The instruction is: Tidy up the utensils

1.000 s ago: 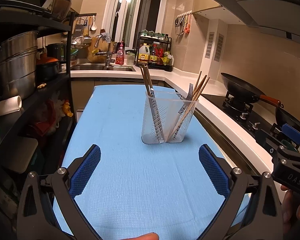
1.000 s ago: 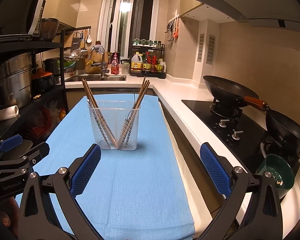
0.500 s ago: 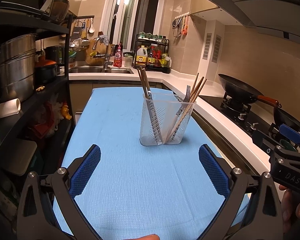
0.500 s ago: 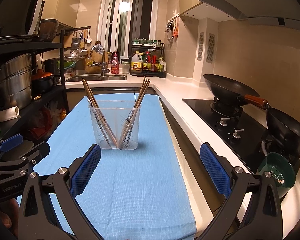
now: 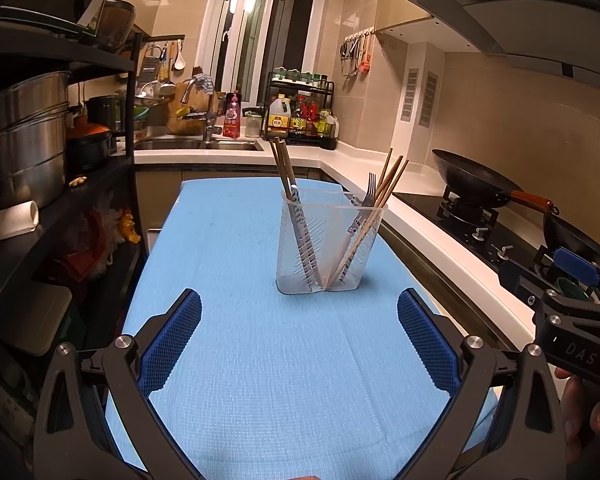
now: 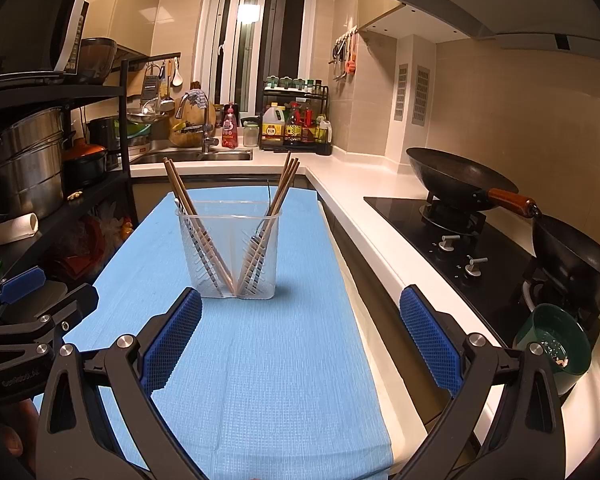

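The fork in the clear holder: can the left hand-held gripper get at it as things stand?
Probably yes. The left hand-held gripper is open, with bare blue mat between it and the clear holder. The fork leans among chopsticks in the right compartment, which may crowd a clean pinch.

Black gripper, blue ribbed pads

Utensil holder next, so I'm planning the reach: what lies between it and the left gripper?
Only bare blue mat between the open left gripper and utensil holder, per left wrist view.
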